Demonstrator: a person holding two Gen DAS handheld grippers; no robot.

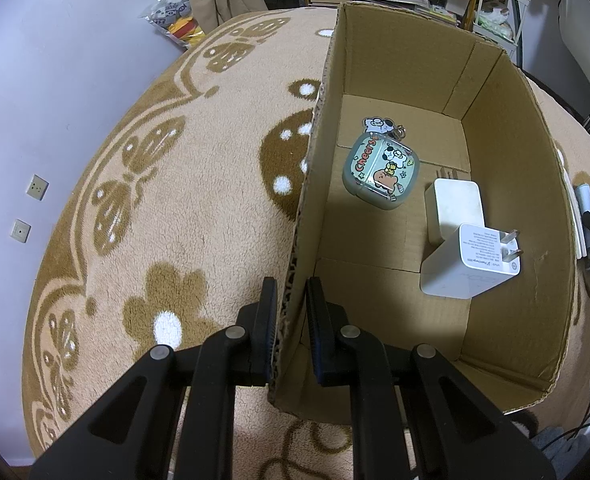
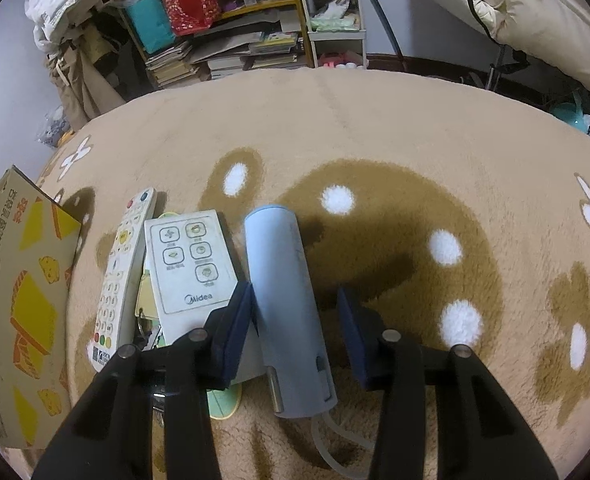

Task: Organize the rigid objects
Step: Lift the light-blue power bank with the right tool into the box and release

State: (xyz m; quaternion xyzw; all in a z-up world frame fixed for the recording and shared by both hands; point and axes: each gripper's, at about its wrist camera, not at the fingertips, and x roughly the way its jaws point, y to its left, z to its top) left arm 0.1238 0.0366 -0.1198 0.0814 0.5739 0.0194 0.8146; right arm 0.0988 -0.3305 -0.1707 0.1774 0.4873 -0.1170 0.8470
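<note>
My left gripper (image 1: pixel 291 294) is shut on the left wall of an open cardboard box (image 1: pixel 307 216), one finger outside and one inside. In the box lie a cartoon earbud case with a keychain (image 1: pixel 380 174) and two white plug chargers (image 1: pixel 468 261). My right gripper (image 2: pixel 295 304) is open, its fingers on either side of a light blue cylindrical device (image 2: pixel 285 300) lying on the blanket. Left of it lie a white Midea remote (image 2: pixel 189 260) and a long white remote (image 2: pixel 121 276). The box's printed outer side (image 2: pixel 19 304) shows at the far left.
Everything rests on a beige blanket with brown flower pattern (image 2: pixel 395 140). A green card and keys (image 2: pixel 147 320) lie partly hidden under the remotes. Shelves with books and clutter (image 2: pixel 223 40) stand beyond the blanket. A wall with sockets (image 1: pixel 35 188) is on the left.
</note>
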